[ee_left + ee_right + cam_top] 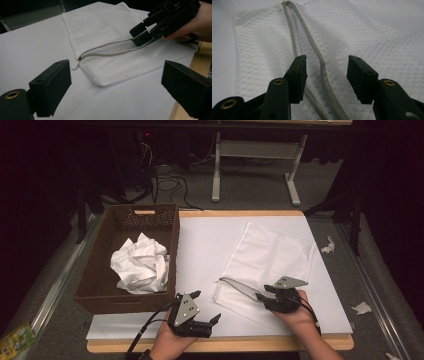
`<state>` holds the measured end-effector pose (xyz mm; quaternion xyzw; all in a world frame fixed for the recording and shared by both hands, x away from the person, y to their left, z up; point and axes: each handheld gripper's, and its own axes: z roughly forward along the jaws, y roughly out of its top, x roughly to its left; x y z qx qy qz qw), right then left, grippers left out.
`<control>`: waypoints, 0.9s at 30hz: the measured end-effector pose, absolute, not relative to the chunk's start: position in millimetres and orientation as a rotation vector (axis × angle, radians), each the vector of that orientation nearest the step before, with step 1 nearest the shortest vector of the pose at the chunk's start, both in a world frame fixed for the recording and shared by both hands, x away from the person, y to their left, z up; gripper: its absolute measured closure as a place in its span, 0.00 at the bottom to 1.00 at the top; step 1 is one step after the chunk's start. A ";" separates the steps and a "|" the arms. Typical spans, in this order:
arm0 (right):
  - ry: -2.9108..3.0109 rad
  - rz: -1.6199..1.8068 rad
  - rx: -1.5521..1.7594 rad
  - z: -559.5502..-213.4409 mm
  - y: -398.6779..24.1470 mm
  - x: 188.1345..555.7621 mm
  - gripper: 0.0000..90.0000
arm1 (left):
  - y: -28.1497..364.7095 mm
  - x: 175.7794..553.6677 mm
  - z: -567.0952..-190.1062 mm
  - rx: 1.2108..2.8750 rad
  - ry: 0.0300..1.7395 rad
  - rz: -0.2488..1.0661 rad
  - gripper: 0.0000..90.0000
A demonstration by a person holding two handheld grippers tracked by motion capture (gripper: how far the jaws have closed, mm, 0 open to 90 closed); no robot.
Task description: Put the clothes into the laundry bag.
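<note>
White mesh bag (267,265) lies toward the table's (205,250) right edge from above, my right gripper (261,296) at its near zipper side, my left gripper (206,306) near the front edge beside a brown basket (100,275) holding crumpled white cloth (141,264). My left gripper view: fingers (51,85) wide apart, facing the zipper pull (75,65). My right gripper view: fingers (298,77) apart, straddling the grey zipper (322,72).

— What surrounds my table?

— Grey carpet floor (250,190), dim and dark at the edges. At twelve o'clock, a white metal stand (260,150); at eleven, tangled black cables (167,177). Paper scraps (361,308) lie at four o'clock.
</note>
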<state>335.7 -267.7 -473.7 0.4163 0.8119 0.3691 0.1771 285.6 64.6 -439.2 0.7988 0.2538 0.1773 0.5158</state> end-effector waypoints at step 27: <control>2.231 1.025 1.210 -468.2 -282.6 333.7 0.81 | 64.7 287.8 -440.7 1.919 0.619 0.410 0.11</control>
